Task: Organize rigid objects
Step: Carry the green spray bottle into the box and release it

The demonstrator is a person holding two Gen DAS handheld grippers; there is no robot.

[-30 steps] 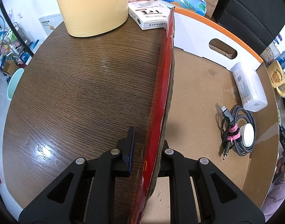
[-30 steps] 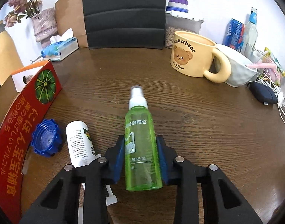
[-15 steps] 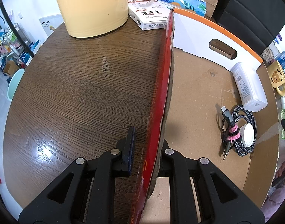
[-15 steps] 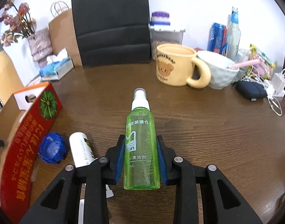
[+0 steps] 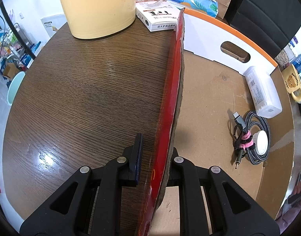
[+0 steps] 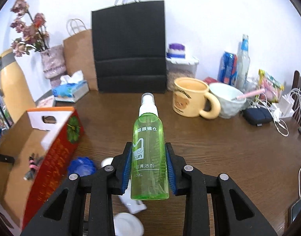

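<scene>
A translucent green plastic spray bottle [image 6: 149,157] is clamped between the ribbed blue pads of the right tool [image 6: 149,169], raised above the dark wood-grain bench [image 6: 219,149]. The glossy red wall of the cardboard box [image 5: 171,102] is straddled by the left tool [image 5: 153,163], though a gap is seen beside its left pad. A braided cable coil [image 5: 255,137] is seen on the box's brown floor, right of that tool.

My left camera looks steeply down along the box wall [image 5: 170,98], close in; my right one faces level across the bench [image 6: 219,147]. Both see that box [image 6: 52,153].
</scene>
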